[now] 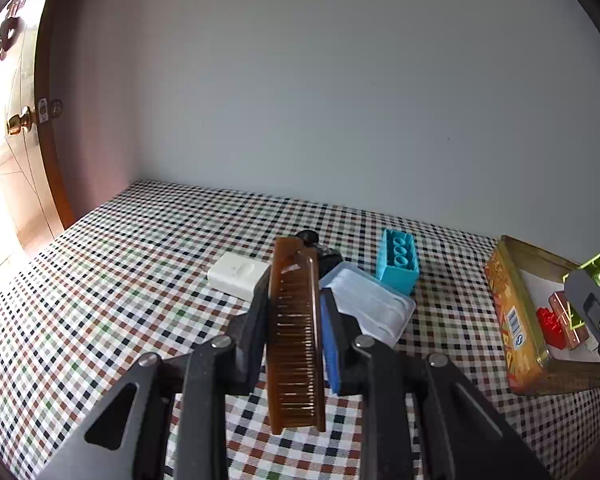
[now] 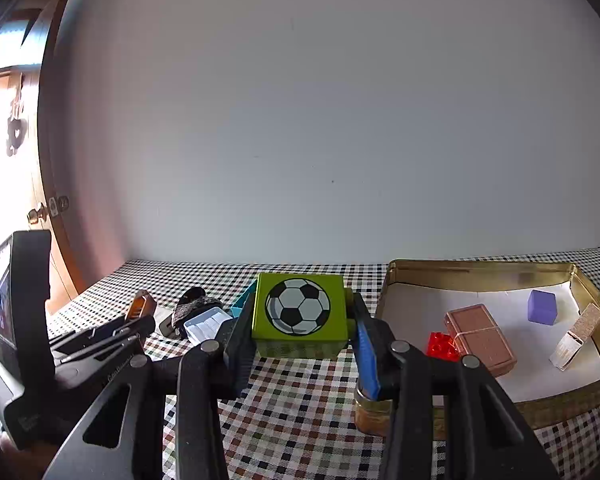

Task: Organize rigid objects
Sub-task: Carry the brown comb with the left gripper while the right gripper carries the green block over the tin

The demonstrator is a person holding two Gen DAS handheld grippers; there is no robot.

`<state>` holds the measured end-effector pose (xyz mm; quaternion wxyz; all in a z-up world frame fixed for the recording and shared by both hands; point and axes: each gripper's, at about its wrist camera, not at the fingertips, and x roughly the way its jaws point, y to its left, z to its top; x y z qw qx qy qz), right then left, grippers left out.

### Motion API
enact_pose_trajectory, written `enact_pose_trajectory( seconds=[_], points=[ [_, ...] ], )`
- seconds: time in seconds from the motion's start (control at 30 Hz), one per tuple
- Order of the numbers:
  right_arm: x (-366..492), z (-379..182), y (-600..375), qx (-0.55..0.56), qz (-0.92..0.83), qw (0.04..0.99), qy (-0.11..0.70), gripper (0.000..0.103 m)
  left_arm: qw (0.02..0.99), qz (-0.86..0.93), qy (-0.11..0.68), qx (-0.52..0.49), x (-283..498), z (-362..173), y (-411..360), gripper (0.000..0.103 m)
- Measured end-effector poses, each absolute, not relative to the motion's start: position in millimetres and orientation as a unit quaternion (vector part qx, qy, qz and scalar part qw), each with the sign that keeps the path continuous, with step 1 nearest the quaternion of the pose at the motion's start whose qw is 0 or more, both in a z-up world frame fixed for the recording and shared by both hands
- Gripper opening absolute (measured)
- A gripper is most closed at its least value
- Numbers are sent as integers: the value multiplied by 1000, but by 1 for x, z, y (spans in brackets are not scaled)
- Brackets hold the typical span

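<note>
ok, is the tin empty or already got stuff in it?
Not empty. The open tin holds a red brick, a copper-coloured box, a purple cube and a pale clip on its white liner.

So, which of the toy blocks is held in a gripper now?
The green block with the football picture, clamped in the right gripper. The blue block lies on the table; the red one is in the tin.

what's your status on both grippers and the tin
Left gripper shut on brown plastic comb, above the checked cloth. Right gripper shut on green football block, left of the open gold tin. Path to tin looks clear.
</note>
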<state>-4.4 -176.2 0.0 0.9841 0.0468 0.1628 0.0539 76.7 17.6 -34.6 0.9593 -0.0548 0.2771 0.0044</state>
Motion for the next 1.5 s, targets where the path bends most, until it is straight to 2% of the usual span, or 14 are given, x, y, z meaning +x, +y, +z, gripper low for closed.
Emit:
enact_pose_trajectory(
  seconds=[0.8, 1.5],
  points=[
    [-32, 10, -219, 11, -19, 992, 125, 45, 959, -18, 283, -20, 59, -32, -46, 23],
    [-53, 13, -296, -13, -108, 988, 114, 45, 963, -52, 264, 0, 31, -11, -106, 23]
  ],
)
